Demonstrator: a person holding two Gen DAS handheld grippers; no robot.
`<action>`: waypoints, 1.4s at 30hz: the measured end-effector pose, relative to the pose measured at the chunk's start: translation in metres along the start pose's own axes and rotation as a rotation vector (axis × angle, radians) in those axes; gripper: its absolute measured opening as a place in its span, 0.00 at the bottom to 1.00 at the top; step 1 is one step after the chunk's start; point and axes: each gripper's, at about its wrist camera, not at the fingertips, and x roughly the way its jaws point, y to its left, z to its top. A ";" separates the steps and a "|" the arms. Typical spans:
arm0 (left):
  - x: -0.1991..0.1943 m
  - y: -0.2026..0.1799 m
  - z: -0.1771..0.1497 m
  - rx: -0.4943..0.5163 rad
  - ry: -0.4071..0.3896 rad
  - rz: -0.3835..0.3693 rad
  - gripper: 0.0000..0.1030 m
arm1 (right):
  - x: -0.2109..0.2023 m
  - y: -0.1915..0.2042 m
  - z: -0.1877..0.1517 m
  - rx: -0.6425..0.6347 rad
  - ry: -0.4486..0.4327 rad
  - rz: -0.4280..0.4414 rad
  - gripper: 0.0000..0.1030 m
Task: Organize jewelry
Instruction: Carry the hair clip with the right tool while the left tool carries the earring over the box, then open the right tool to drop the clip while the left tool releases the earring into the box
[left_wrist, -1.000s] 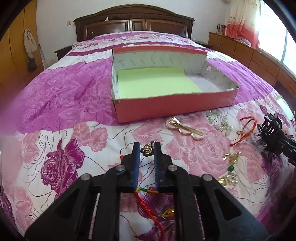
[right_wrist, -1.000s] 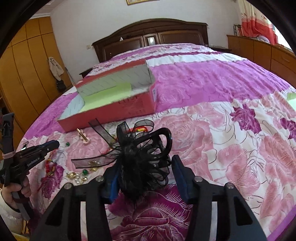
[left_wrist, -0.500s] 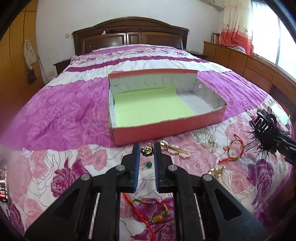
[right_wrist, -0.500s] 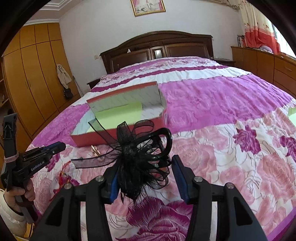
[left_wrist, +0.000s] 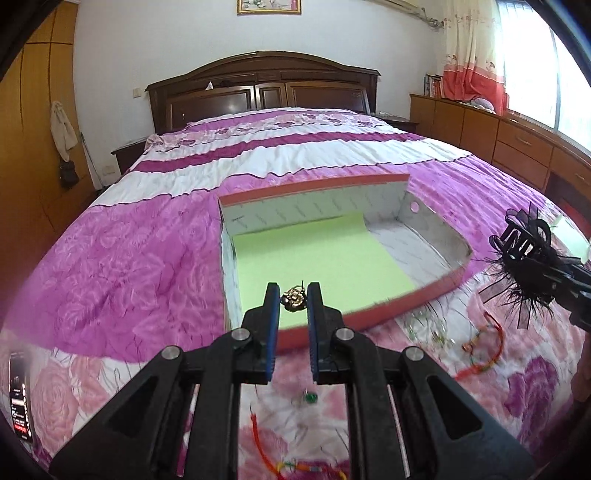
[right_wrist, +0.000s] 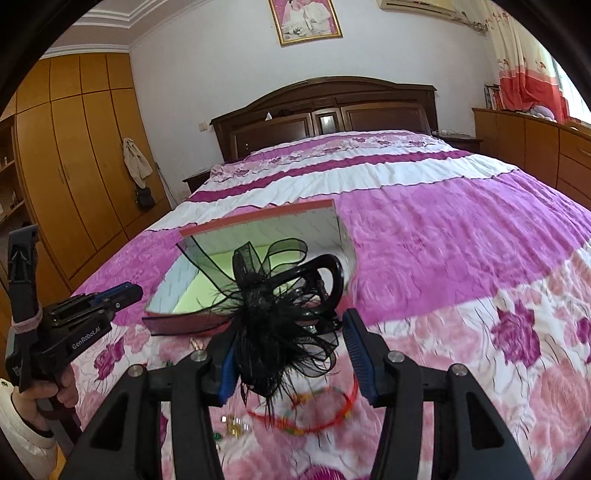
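Observation:
My left gripper (left_wrist: 293, 293) is shut on a small gold flower-shaped piece (left_wrist: 294, 300), held in the air just over the near wall of the pink box (left_wrist: 373, 317) with its green lining (left_wrist: 317, 266). My right gripper (right_wrist: 291, 325) is shut on a black feathered hair claw (right_wrist: 280, 314) with mesh ribbon loops, lifted above the bedspread in front of the box (right_wrist: 258, 218). In the left wrist view the hair claw (left_wrist: 528, 258) hangs to the right of the box. In the right wrist view the left gripper (right_wrist: 125, 293) is at the box's left.
Loose on the floral bedspread near the front lie a red cord bracelet (left_wrist: 484, 350), clear sparkly pieces (left_wrist: 424, 325), a green bead (left_wrist: 309, 397), a red beaded string (left_wrist: 280, 461) and gold bits (right_wrist: 234, 424). A phone (left_wrist: 20, 398) sits at the left edge. Wooden headboard behind, cabinets right.
Both grippers have risen and moved forward toward the box with their pieces. The gold piece now hangs over the box's near wall; the hair claw is clear of the bedspread.

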 end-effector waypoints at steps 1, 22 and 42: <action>0.004 0.001 0.003 -0.004 0.001 0.001 0.06 | 0.003 0.001 0.003 -0.002 -0.001 -0.001 0.52; 0.102 0.012 0.039 -0.052 0.117 0.044 0.06 | 0.115 0.002 0.058 -0.026 0.101 -0.039 0.52; 0.164 0.010 0.038 -0.001 0.318 0.080 0.07 | 0.193 -0.007 0.066 -0.044 0.255 -0.136 0.54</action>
